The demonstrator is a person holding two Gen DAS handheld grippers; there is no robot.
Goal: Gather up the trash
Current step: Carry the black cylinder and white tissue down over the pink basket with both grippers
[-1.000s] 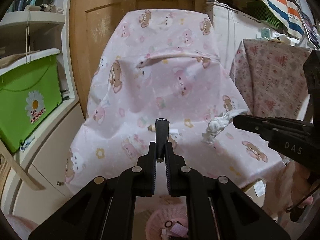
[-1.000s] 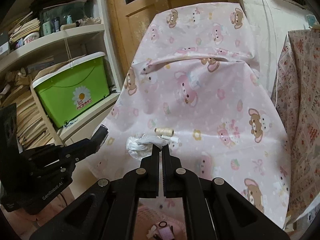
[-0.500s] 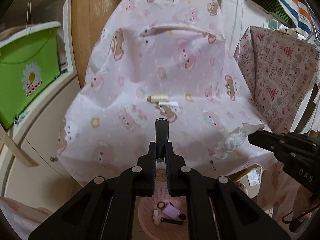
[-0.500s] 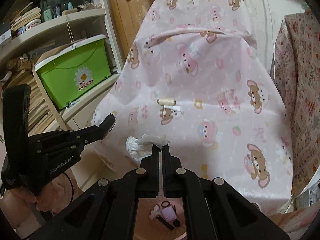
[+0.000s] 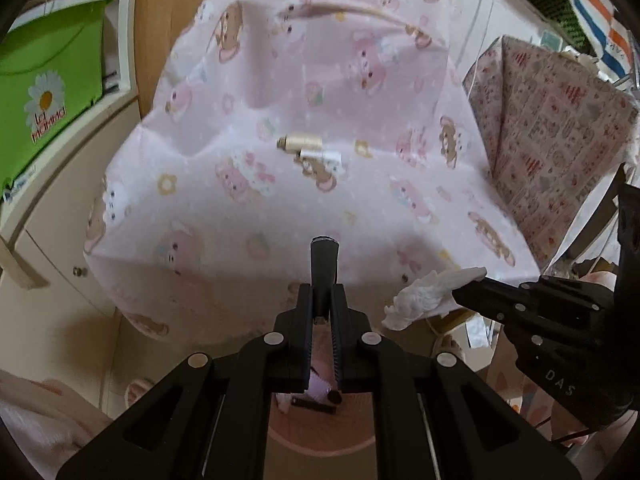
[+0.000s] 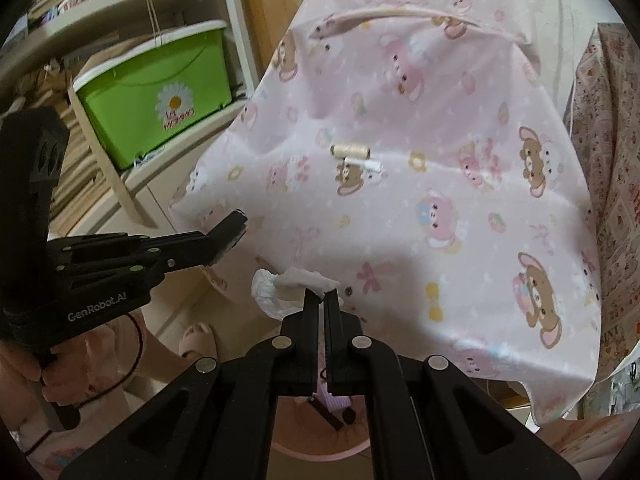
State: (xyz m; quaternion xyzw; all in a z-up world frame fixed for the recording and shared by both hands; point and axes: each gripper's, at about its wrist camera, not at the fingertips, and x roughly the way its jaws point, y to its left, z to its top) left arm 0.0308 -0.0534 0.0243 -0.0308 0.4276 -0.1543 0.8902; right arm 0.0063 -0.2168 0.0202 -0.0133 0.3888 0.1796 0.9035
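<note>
- Left gripper (image 5: 323, 276): jaws clamped on a short black cylinder (image 5: 324, 258), sticking out past the tips toward 12 o'clock. Can't tell what the item is.
- Right gripper (image 6: 323, 300): jaws pinched tight on a crumpled white tissue (image 6: 280, 290); the wad hangs off the tips toward 10 o'clock. In the left wrist view the same tissue (image 5: 424, 298) sits at 3 o'clock of the left claw, apart from it.
- Pink bin (image 6: 320, 446): right under both claws, at 6 o'clock in each view, mostly hidden by the gripper bodies. Already holds a few bits: a dark stick and a lilac checked piece (image 6: 336, 402).
- Pink bear-print cloth (image 5: 320, 120): draped over some furniture at 12 o'clock. Two items lie on it, a beige thread spool (image 5: 300, 143) and a small white tube (image 5: 320, 157), touching or just beside each other, well apart from both claws.
- Progress, my read: about midway. Some trash binned, two pieces in hand and lined up over the bin, neither released yet.
- Left to do: drop both, then fetch the spool and tube if they count as trash. Can't tell that from here.
- Green storage box (image 6: 160, 92) at 10 o'clock: not involved.
</note>
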